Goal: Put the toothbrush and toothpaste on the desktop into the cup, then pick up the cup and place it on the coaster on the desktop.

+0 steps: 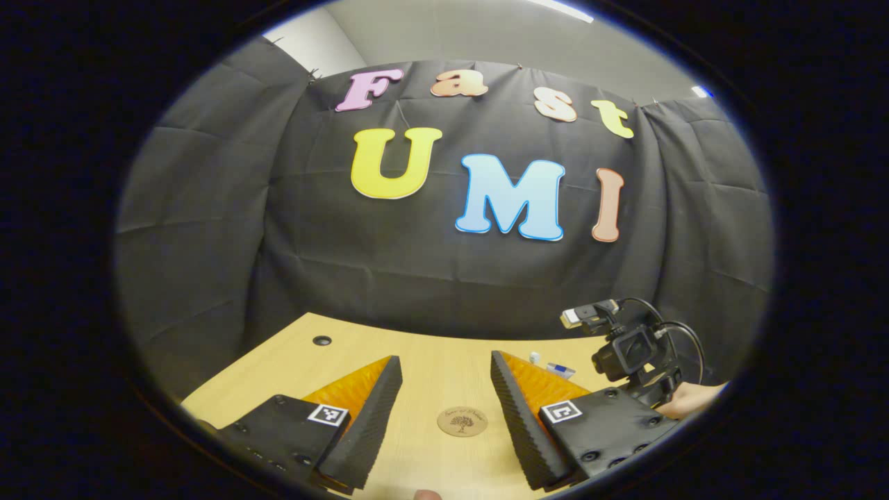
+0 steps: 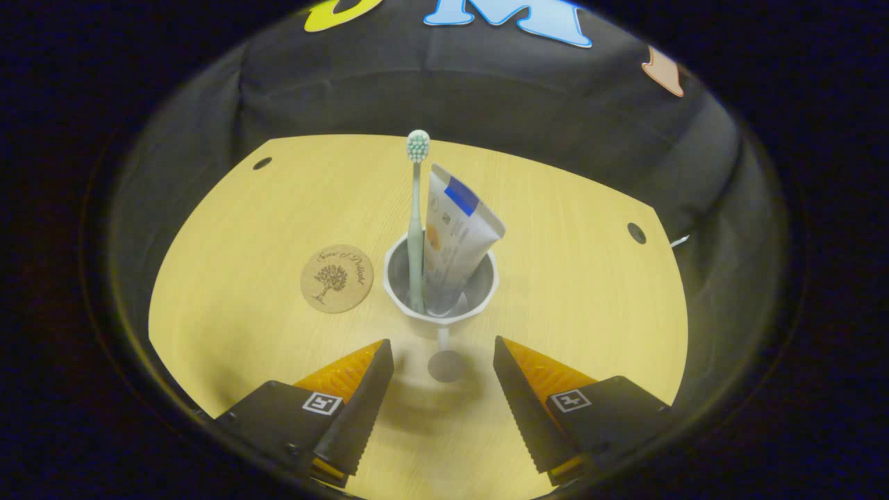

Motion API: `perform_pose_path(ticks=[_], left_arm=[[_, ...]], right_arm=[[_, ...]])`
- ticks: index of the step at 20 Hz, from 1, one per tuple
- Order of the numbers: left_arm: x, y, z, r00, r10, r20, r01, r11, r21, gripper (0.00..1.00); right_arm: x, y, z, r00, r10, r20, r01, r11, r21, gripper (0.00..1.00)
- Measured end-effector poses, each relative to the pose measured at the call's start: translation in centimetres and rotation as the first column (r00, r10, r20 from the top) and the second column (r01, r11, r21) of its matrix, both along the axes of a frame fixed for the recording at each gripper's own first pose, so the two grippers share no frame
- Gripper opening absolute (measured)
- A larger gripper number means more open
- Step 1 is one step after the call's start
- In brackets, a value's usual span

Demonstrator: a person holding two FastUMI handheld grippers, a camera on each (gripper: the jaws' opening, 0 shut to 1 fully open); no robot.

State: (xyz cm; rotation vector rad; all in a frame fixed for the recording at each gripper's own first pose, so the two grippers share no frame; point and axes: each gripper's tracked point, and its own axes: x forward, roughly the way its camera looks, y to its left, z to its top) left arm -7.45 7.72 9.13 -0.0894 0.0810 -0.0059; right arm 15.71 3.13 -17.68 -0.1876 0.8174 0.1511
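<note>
Desktop: I am looking at a pale wooden desktop [image 2: 569,292] stretching ahead of both my tools, with round cable holes near its far corners.
Right gripper: I am holding my right gripper [image 2: 442,389] above the desktop with its jaws spread wide and nothing between them; the cup is standing just ahead of the gap, apart from both fingers.
Left gripper: I am keeping my left gripper [image 1: 444,410] low over the desktop, jaws likewise spread and empty; the coaster is lying on the wood between the two fingers, a little ahead of them.
Other tool: in the left gripper view I am seeing the right gripper's camera mount and cables beyond my right finger, with a hand [image 1: 691,399] gripping it.
Cup: a white stemmed cup [image 2: 440,302] is standing upright on the desktop.
Toothpaste: the toothpaste tube [image 2: 455,239] is standing in the cup, cap down, leaning toward the right.
Toothbrush: the pale green toothbrush [image 2: 415,222] is standing upright in the cup, bristles up, just left of the tube.
Coaster: the round wooden coaster [image 2: 337,278] with a tree design is lying flat, just left of the cup, not touching it.
</note>
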Motion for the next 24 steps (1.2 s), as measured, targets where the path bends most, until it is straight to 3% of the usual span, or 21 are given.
perform_pose_path(ticks=[3, 6, 9, 10, 13, 14, 17, 18, 19, 20, 22, 24], left_arm=[[0.1, 0.3, -0.7, 1.0, 0.007, -0.022, -0.008, 1.0, -0.029, 0.86], [-0.1, 1.1, -1.2, 0.999, 0.024, -0.041, -0.027, 0.998, -0.063, 0.86], [-0.2, 2.0, -1.5, 0.998, 0.041, -0.048, -0.044, 0.997, -0.07, 0.86], [-0.3, 2.2, -1.5, 0.998, 0.046, -0.049, -0.05, 0.996, -0.074, 0.86], [-0.3, 2.6, -1.7, 0.997, 0.049, -0.055, -0.054, 0.994, -0.092, 0.86], [-0.2, 2.8, -1.9, 0.997, 0.051, -0.058, -0.056, 0.994, -0.097, 0.86], [-0.1, 3.3, -2.2, 0.997, 0.051, -0.065, -0.058, 0.992, -0.109, 0.86], [-0.1, 3.4, -2.2, 0.997, 0.052, -0.064, -0.059, 0.992, -0.109, 0.86], [0.0, 3.5, -2.0, 0.996, 0.055, -0.063, -0.061, 0.992, -0.11, 0.86], [0.0, 3.5, -2.0, 0.996, 0.054, -0.064, -0.061, 0.992, -0.113, 0.86], [0.0, 3.5, -2.2, 0.996, 0.053, -0.065, -0.06, 0.991, -0.119, 0.87], [0.0, 3.5, -2.0, 0.997, 0.051, -0.062, -0.059, 0.991, -0.121, 0.87]], right_arm=[[0.9, -0.1, -0.9, 0.999, 0.02, -0.033, -0.021, 0.999, -0.03, 0.94], [1.1, 0.1, -1.4, 0.996, 0.028, -0.087, -0.031, 0.999, -0.032, 0.84], [1.5, -0.1, -1.8, 0.987, 0.042, -0.153, -0.048, 0.998, -0.04, 0.82], [1.7, -0.1, -1.8, 0.983, 0.037, -0.18, -0.047, 0.998, -0.048, 0.69], [2.1, 0.2, -2.2, 0.967, 0.052, -0.249, -0.068, 0.996, -0.055, 0.7], [2.0, 0.2, -2.7, 0.962, 0.043, -0.268, -0.06, 0.997, -0.055, 0.59], [2.3, 0.2, -3.8, 0.949, 0.043, -0.311, -0.059, 0.997, -0.044, 0.56], [2.5, 0.7, -3.0, 0.947, 0.035, -0.32, -0.044, 0.999, -0.021, 0.41], [2.5, 0.9, -3.0, 0.941, 0.035, -0.336, -0.034, 0.999, 0.01, 0.33], [2.7, 0.9, -3.0, 0.939, 0.028, -0.344, -0.022, 1.0, 0.021, 0.36], [2.8, 0.8, -2.9, 0.935, 0.03, -0.353, -0.022, 0.999, 0.026, 0.26], [2.7, 0.7, -2.8, 0.935, 0.033, -0.353, -0.025, 0.999, 0.025, 0.31]])
